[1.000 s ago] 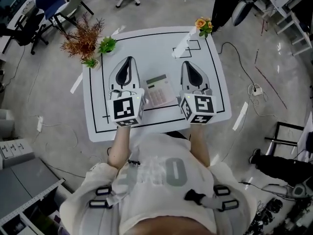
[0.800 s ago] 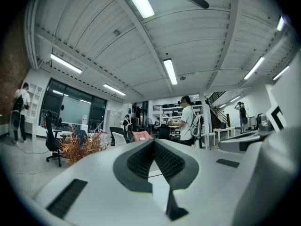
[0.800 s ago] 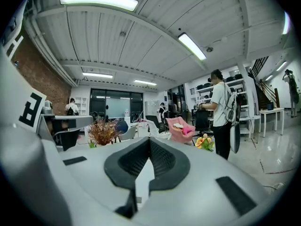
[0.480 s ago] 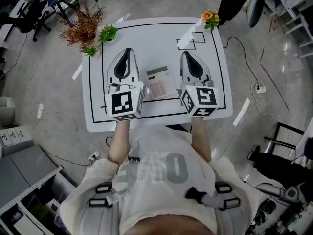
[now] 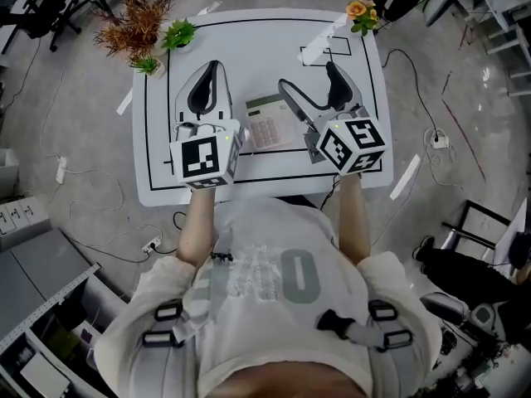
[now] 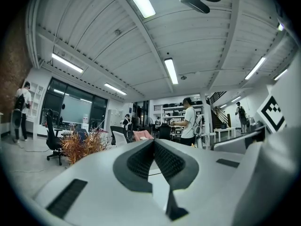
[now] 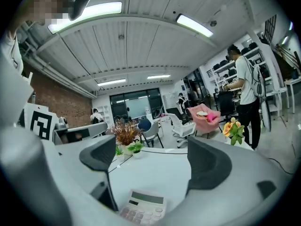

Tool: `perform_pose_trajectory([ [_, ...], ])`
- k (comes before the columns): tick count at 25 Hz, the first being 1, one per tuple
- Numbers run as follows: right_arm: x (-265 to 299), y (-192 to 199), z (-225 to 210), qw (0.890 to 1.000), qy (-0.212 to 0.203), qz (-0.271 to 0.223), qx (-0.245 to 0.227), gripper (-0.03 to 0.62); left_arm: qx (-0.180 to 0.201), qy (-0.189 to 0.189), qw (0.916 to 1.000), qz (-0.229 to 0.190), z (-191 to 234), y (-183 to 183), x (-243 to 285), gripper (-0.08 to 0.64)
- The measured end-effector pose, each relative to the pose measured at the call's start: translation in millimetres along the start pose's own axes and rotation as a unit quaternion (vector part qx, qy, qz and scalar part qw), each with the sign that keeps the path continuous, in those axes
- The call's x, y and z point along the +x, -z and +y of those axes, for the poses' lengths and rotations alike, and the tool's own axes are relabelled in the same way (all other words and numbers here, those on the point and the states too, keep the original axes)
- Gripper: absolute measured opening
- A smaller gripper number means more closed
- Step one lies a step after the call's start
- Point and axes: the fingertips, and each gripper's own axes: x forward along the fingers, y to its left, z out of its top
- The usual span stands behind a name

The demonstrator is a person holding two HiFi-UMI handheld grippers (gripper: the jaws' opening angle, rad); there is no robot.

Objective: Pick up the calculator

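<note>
**Right fingers wide, calculator on the worktop**

Head view: the calculator (image 5: 267, 123) lies flat on the white worktop (image 5: 257, 48) between your left gripper (image 5: 212, 69) and right gripper (image 5: 307, 77).

Left gripper view: your fingers (image 6: 136, 161) are pressed together, holding nothing.

Right gripper view: your fingers (image 7: 209, 161) have just been opening and stand wide apart. The calculator lies low between them, ungripped.

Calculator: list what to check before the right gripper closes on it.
1. Right gripper jaws open: ok. They have just been opening and stand wide, pads touching nothing.
2. Calculator centred between them: not ok. It sits low and toward the left jaw.
3. Calculator flat on the table: ok.
4. Left gripper out of the way: ok. It is shut, empty and beside the calculator.
5. Plants clear of the approach: ok. They stand at the table's far edge.
</note>
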Motion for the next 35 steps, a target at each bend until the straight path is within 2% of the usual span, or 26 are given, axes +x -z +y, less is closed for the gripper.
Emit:
perform_pose_trajectory([
  [3,3,3,-2,1.0,-0.01,0.011,0.001,0.463,0.002,-0.003,1.0,-0.001,1,-1,0,0.02],
  [7,9,9,0,0.998,-0.049,0.035,0.013,0.463,0.005,-0.008,0.9999,-0.003,3,0,-2,0.021],
  [12,15,38,-1,0.992,-0.087,0.094,0.005,0.463,0.0,-0.018,0.9997,0.015,6,14,-3,0.02],
  [15,22,59,-2,0.984,-0.115,0.135,0.008,0.463,-0.006,-0.034,0.9991,0.026,10,24,-4,0.021],
  [19,37,94,-8,0.967,-0.158,0.199,0.033,0.462,-0.013,-0.059,0.9975,0.036,19,38,-7,0.021],
  [24,54,136,-17,0.937,-0.201,0.274,0.078,0.462,-0.003,-0.091,0.9943,0.056,30,53,-13,0.021],
  [27,62,159,-18,0.918,-0.224,0.312,0.098,0.462,-0.014,-0.108,0.9919,0.065,41,64,-16,0.021],
  [31,68,182,-12,0.895,-0.252,0.352,0.108,0.462,-0.017,-0.129,0.9889,0.072,53,74,-23,0.021],
  [35,74,195,-10,0.88,-0.268,0.376,0.116,0.462,-0.023,-0.145,0.9858,0.082,61,86,-29,0.021],
])
